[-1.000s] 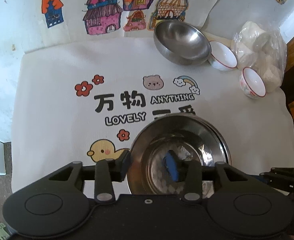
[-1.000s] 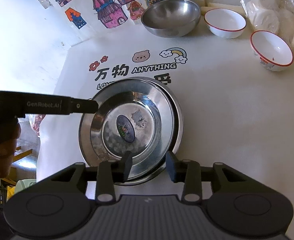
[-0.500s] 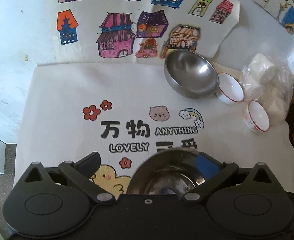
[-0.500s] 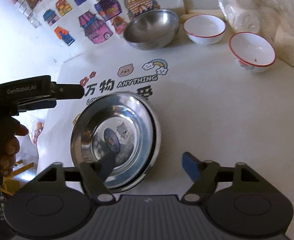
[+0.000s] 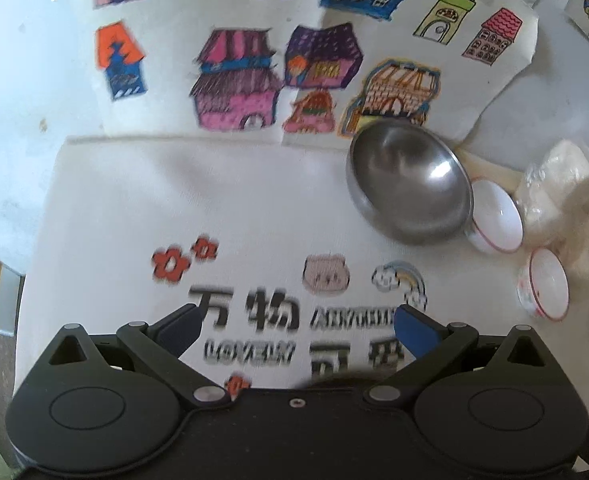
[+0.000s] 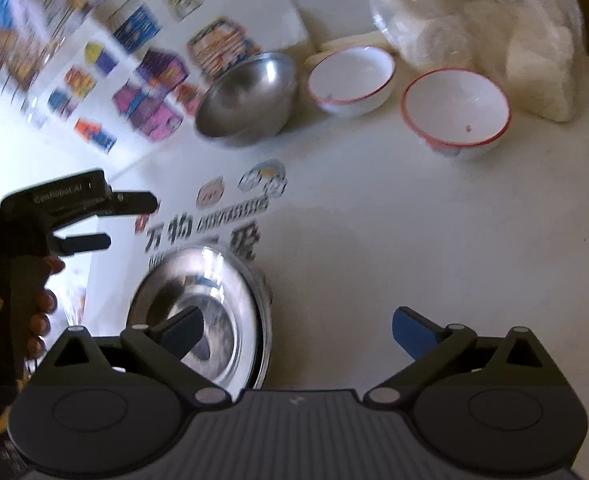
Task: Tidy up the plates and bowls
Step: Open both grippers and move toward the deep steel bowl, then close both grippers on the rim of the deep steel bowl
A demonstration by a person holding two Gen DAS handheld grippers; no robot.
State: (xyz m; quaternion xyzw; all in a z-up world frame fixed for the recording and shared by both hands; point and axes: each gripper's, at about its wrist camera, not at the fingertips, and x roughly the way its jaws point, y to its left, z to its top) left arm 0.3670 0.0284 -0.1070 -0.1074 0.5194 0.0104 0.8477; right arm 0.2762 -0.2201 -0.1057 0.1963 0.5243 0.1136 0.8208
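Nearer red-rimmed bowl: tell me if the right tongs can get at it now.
Probably yes: the right tongs stand open and empty, and bare tablecloth lies between them and the nearer red-rimmed bowl.

The cloth [image 5: 106, 208] reads "万物"; the left tongs [image 6: 130, 220], "GenRobot.AI".

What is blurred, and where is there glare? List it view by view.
Left wrist view: the printed lettering on the white cloth is smeared, while the deep steel bowl stays fairly sharp with one bright glint. Right wrist view: the coloured house drawings streak heavily, the stacked shallow steel plates are blurred with strong glare, and the red-rimmed white bowls stay readable.
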